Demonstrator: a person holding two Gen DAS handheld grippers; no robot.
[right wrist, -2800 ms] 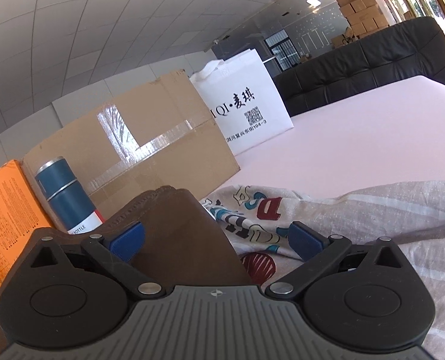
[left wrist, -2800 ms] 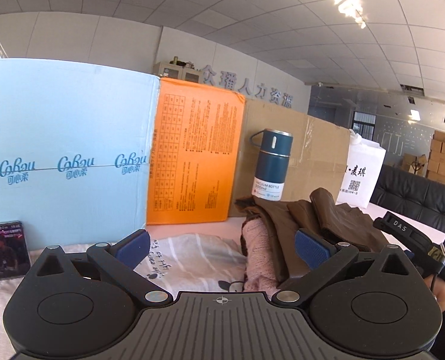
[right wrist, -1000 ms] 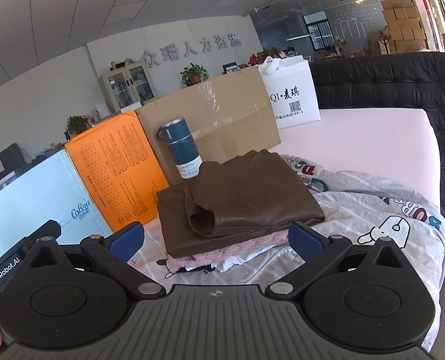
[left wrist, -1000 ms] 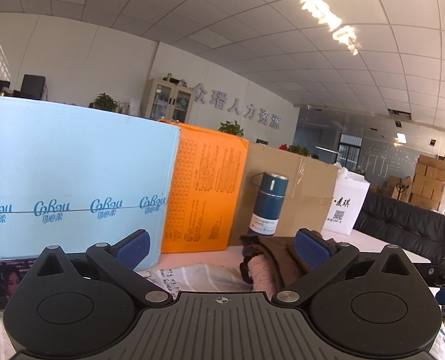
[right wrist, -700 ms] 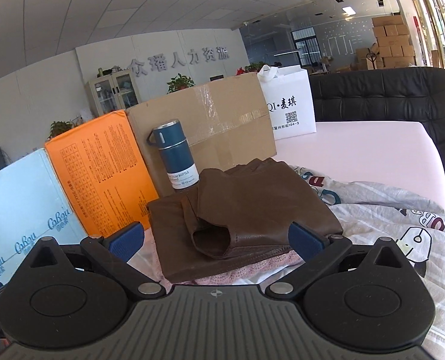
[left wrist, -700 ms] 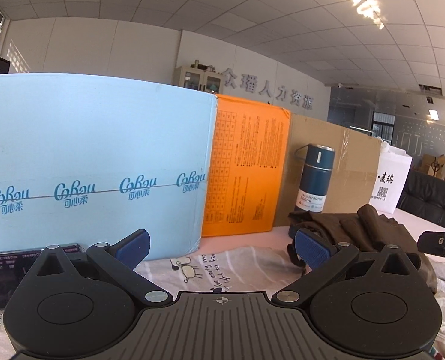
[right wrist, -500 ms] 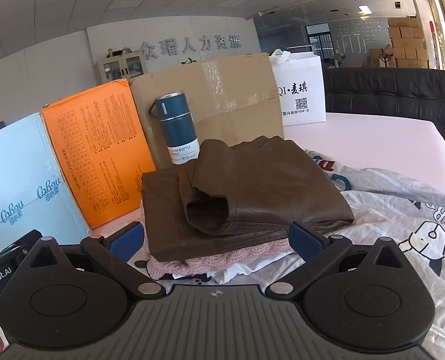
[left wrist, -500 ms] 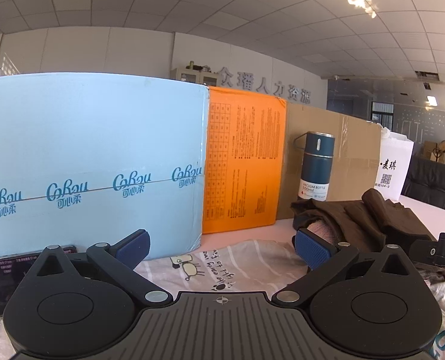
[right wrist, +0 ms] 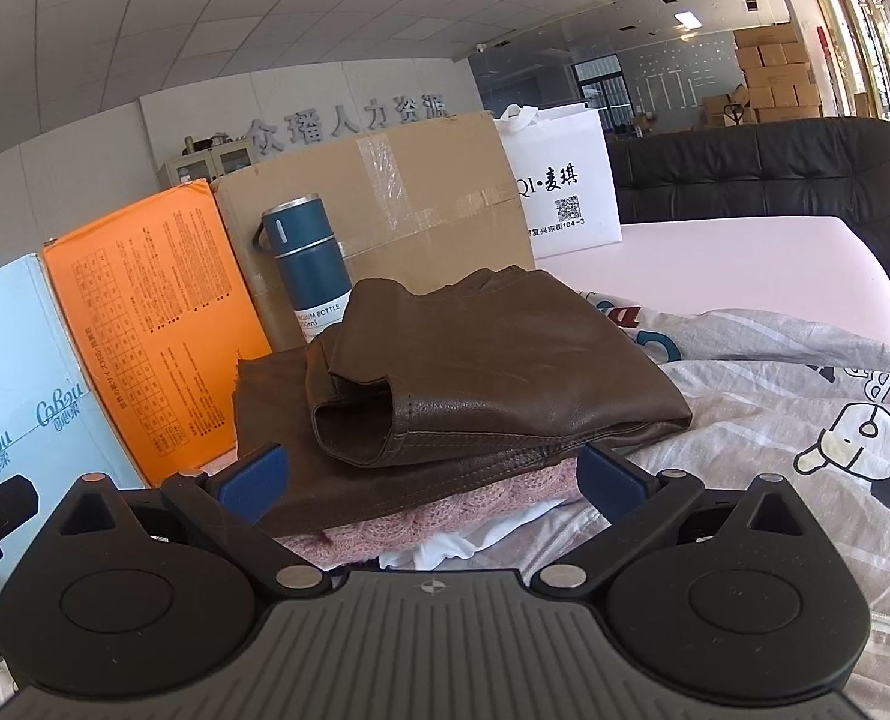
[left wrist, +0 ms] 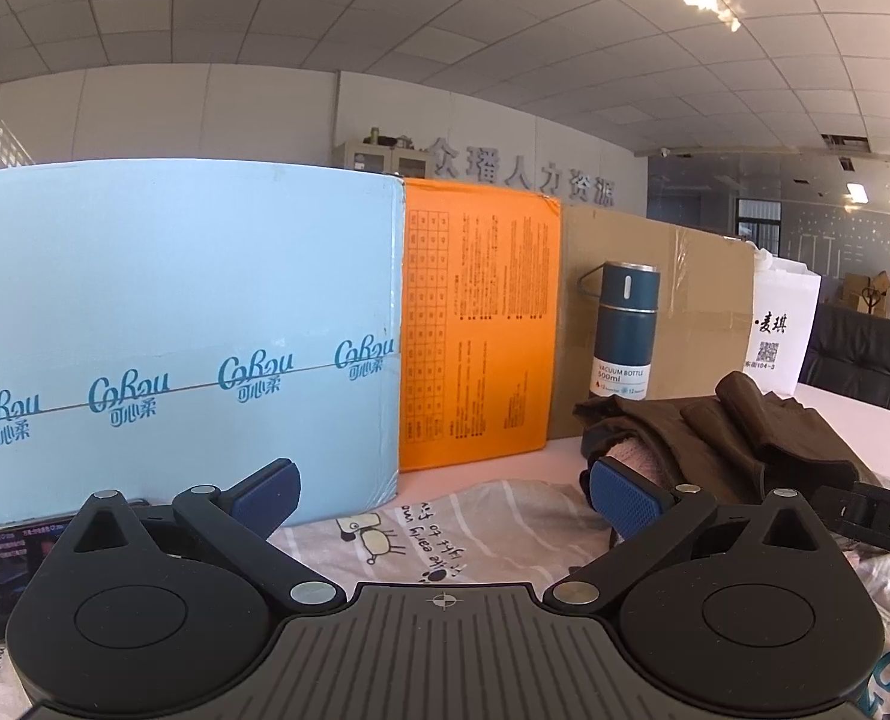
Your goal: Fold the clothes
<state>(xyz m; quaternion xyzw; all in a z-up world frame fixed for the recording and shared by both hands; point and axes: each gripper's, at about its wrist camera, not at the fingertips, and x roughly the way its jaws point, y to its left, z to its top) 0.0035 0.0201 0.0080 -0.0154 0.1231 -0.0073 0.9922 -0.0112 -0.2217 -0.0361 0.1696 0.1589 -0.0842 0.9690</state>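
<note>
A folded brown leather garment (right wrist: 493, 360) lies on top of a pile, over a pink knit (right wrist: 445, 516) and something white. The pile also shows at the right of the left wrist view (left wrist: 739, 438). My right gripper (right wrist: 432, 480) is open and empty, just in front of the pile. My left gripper (left wrist: 441, 492) is open and empty, left of the pile, above a striped cartoon-print cloth (left wrist: 475, 534) spread on the surface. That cloth also lies to the right of the pile (right wrist: 805, 420).
Behind stand a light blue box (left wrist: 174, 330), an orange box (left wrist: 481, 336), a cardboard box (right wrist: 396, 216), a dark blue vacuum bottle (right wrist: 306, 264) and a white paper bag (right wrist: 565, 186). A black sofa (right wrist: 775, 162) is at the right. A phone-like screen (left wrist: 0, 564) lies at the left.
Both grippers stay open and empty. The right gripper has pulled back from the brown garment, then eased lower and closer to the pile. The left view has swung slightly left.
</note>
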